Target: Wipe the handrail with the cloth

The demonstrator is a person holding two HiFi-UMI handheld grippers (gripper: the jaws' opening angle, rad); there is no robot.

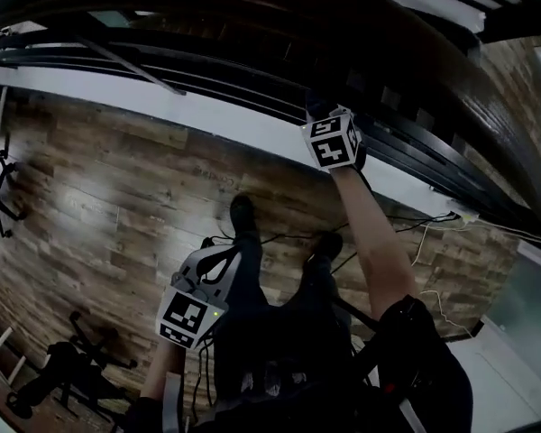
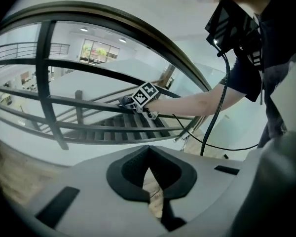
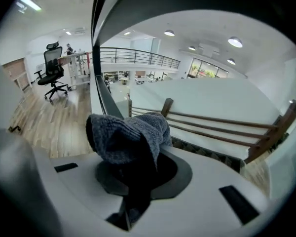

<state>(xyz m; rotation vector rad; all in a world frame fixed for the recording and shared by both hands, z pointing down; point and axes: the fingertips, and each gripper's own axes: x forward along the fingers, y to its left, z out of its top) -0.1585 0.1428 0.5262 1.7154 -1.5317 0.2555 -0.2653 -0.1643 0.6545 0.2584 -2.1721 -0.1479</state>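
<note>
The dark curved handrail (image 1: 469, 97) tops a railing of black bars in the head view. My right gripper (image 1: 326, 115) reaches up against it at arm's length. In the right gripper view it is shut on a grey knitted cloth (image 3: 130, 137), which bulges out over the jaws, and the handrail (image 3: 101, 43) runs away just above. The left gripper view shows the right gripper (image 2: 133, 101) at the rail, under the handrail (image 2: 138, 31). My left gripper (image 1: 218, 262) hangs low by my body, away from the rail. Its jaws (image 2: 150, 181) are shut on nothing.
Wooden plank floor (image 1: 117, 206) lies below, with my shoes (image 1: 243, 215) on it. Black tripod stands (image 1: 72, 368) sit at the lower left, and loose cables (image 1: 433, 233) trail on the right. A staircase (image 2: 123, 127) drops beyond the bars. An office chair (image 3: 52, 70) stands far left.
</note>
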